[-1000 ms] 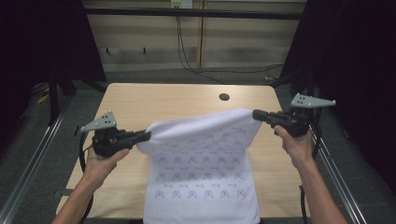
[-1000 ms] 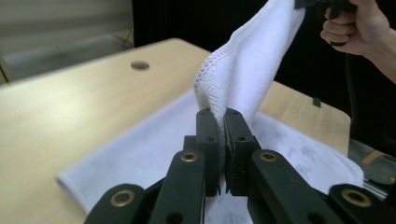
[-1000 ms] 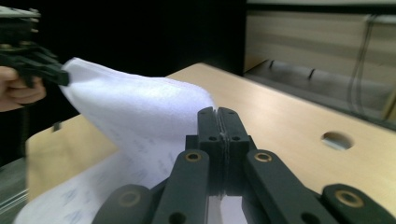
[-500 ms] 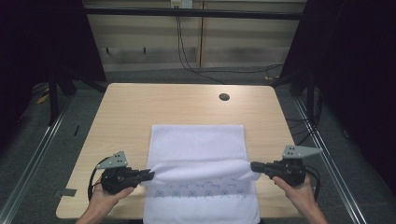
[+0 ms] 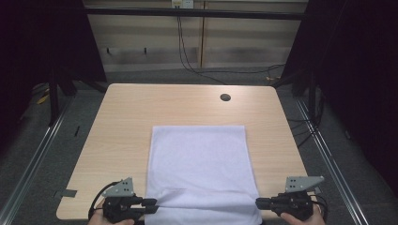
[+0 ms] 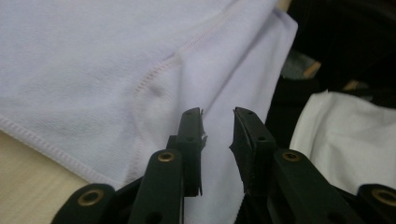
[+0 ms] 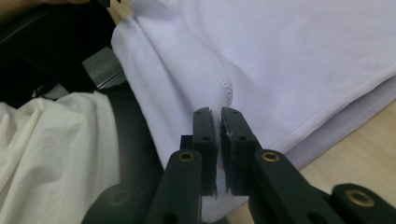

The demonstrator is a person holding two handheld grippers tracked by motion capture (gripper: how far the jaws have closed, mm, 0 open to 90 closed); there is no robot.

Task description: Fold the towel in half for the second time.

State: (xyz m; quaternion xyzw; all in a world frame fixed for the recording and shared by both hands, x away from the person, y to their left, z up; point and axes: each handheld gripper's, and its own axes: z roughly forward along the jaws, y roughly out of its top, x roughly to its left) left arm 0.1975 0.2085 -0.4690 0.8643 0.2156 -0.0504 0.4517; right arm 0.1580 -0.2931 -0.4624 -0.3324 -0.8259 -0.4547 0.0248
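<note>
**Fig. 1. Releasing the folded cloth at the near edge of the bench**

The white cloth (image 5: 199,159) lies flat on the bench (image 5: 122,122), from its middle down to the 6 o'clock edge, with a narrow flap doubled over along the near end. Your left gripper (image 5: 153,203) sits at the cloth's 7 o'clock corner and your right gripper (image 5: 259,203) at its 5 o'clock corner. Both lie low and point inward along the flap.

The left jaws have just been opening. They stand clearly parted, with the cloth beneath and beyond them and nothing pinched. The right jaws have also just been opening, but show only a thin slit with the cloth's fold in it. Whether their pads press the fabric cannot be told.

The step in hand is judged to be the let-go after laying the fold. To do it well:

1. Part the right jaws as wide as the left before either hand moves.
2. Draw each gripper straight outward, left toward 9 o'clock and right toward 3 o'clock, so that no pad drags the hem.
3. Keep both hands low and level until they are clear. An early lift could peel the flap back or skew its edge.
</note>
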